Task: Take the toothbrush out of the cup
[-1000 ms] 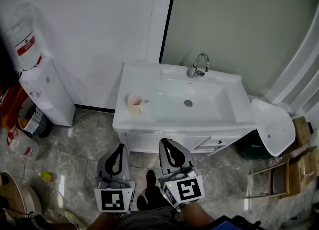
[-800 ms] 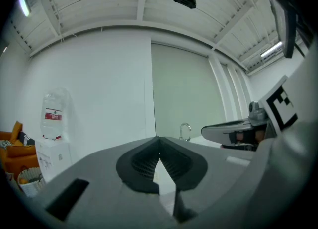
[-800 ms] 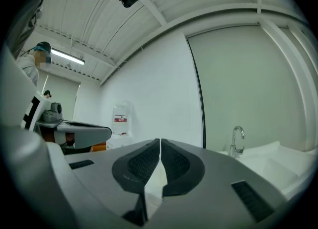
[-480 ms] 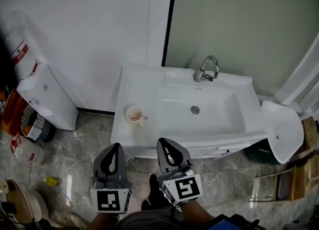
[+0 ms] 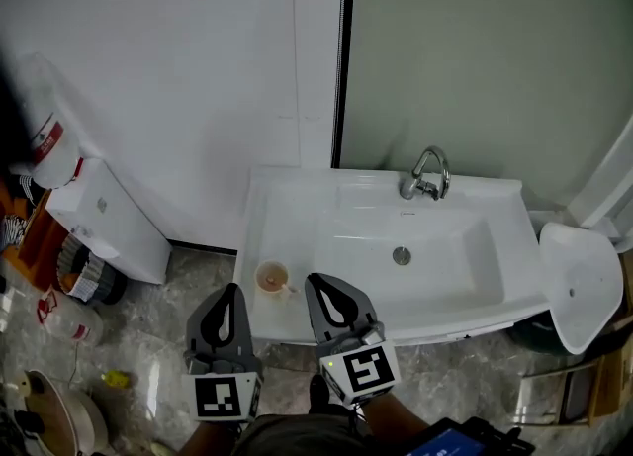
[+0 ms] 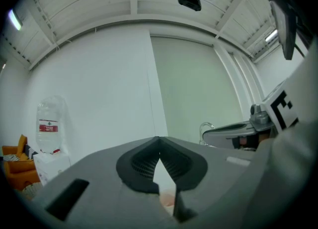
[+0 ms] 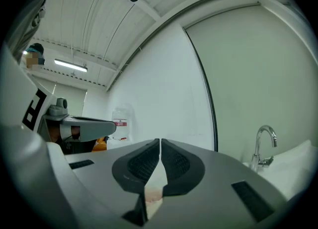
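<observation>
A pale pink cup (image 5: 271, 276) stands on the front left corner of the white washbasin (image 5: 297, 197). A toothbrush (image 5: 287, 289) lies in the cup, its handle sticking out over the rim to the right. My left gripper (image 5: 233, 289) is shut and empty, just left of and nearer than the cup. My right gripper (image 5: 318, 279) is shut and empty too, just right of the cup at the basin's front edge. Both point level. In the left gripper view the jaws of the left gripper (image 6: 159, 138) meet, and in the right gripper view so do those of the right gripper (image 7: 160, 141).
A chrome tap (image 5: 427, 172) stands at the back of the basin, against a white and pale green wall. A water dispenser (image 5: 104, 222) with a bottle (image 5: 45, 123) stands at the left, a basket (image 5: 84, 274) beside it. A white seat (image 5: 579, 281) is at the right.
Both grippers have moved level toward the washbasin. The cup, earlier well ahead of them, now sits close between their tips. Both stay shut.
</observation>
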Demonstrator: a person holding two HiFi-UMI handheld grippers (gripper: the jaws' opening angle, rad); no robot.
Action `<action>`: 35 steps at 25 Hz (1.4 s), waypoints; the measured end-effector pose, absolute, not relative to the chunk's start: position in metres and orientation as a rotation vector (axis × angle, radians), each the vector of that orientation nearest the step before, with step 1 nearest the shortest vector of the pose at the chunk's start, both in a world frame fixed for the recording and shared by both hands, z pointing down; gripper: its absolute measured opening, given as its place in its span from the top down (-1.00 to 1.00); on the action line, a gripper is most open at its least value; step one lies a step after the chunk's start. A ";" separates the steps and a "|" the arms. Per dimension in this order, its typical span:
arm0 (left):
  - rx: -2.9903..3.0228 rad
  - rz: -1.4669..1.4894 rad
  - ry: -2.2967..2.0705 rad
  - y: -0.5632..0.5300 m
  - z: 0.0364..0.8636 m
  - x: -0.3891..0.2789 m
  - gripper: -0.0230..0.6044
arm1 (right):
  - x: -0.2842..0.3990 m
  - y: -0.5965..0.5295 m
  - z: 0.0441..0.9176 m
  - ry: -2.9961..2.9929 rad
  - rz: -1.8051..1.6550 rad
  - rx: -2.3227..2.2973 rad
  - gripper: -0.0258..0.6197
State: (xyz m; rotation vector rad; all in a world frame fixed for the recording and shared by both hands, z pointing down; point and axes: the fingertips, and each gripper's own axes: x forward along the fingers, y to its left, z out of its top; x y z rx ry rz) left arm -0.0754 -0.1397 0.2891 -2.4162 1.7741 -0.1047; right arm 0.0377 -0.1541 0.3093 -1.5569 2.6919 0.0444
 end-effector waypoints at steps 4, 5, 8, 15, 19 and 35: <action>-2.389 -0.090 1.801 -0.157 0.283 -0.076 0.89 | 0.036 -0.176 0.304 2.712 0.057 -1.517 0.87; -2.385 -0.086 1.803 -0.160 0.282 -0.076 0.89 | 0.035 -0.180 0.303 2.719 0.057 -1.514 0.87; -2.389 -0.085 1.826 -0.169 0.281 -0.081 0.89 | 0.030 -0.189 0.302 2.737 0.064 -1.504 0.87; -2.425 -0.092 1.836 -0.195 0.290 -0.095 0.89 | 0.019 -0.211 0.312 2.750 0.044 -1.515 0.87; -2.447 -0.106 1.822 -0.205 0.300 -0.100 0.89 | 0.013 -0.217 0.325 2.759 0.005 -1.540 0.87; -2.551 -0.231 1.834 -0.201 0.357 -0.085 0.89 | 0.010 -0.197 0.393 2.853 -0.208 -1.516 0.40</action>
